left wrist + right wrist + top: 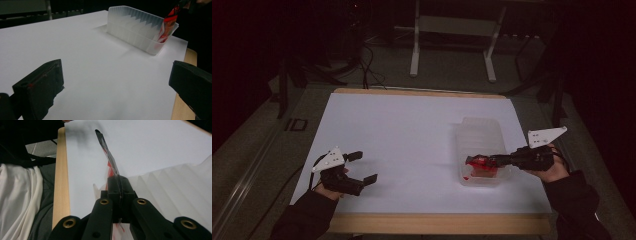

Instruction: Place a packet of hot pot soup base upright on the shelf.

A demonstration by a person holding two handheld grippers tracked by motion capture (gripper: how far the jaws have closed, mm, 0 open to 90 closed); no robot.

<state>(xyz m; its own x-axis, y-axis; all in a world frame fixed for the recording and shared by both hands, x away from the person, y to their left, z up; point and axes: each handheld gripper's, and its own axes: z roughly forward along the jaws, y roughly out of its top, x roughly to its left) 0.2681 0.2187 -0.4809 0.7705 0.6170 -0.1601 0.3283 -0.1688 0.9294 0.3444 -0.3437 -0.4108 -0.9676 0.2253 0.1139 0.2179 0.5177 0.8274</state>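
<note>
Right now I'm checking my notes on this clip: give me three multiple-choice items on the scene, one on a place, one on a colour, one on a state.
1. Where on the white sheet does the clear plastic bin stand?
A. right part
B. left part
C. centre

2. What colour is the flat packet?
A. blue
B. red
C. green

3. How do the left gripper's jaws stand?
A. shut on the packet
B. shut on nothing
C. open, with nothing between them

Key: 1 A, the high view shows the bin near the sheet's right edge. 2 B, it shows red in the right gripper. 3 C, bare sheet lies between the spread jaws.
</note>
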